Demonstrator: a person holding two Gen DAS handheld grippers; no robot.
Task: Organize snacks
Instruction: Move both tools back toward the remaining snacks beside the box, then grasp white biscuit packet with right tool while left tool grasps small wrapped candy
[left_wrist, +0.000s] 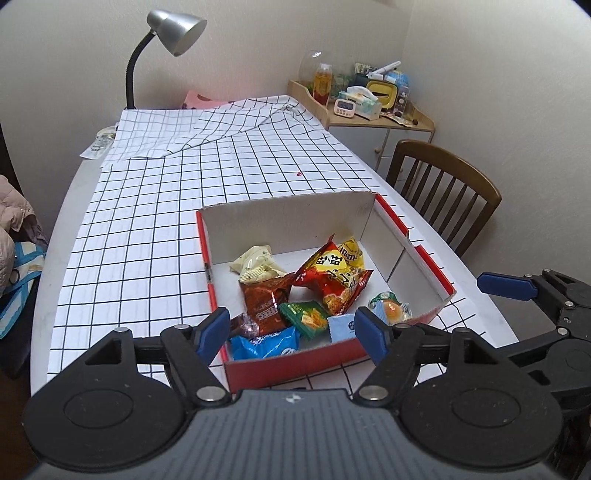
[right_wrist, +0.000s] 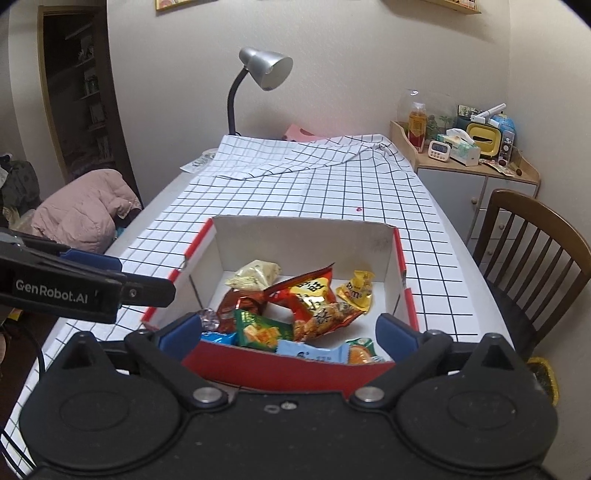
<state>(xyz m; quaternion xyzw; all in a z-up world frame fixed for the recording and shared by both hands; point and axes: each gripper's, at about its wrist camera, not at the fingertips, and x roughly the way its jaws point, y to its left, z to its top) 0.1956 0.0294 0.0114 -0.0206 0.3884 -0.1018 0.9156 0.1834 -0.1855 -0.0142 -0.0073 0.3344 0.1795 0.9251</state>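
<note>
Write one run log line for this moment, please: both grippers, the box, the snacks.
left gripper: open, empty | right gripper: open, empty | red box: on checked tablecloth | snack packets: all inside box

Snack packets in box on table, lamp behind, chair right.

Right tongs spread wide, empty, over red box w/ snack packs
</note>
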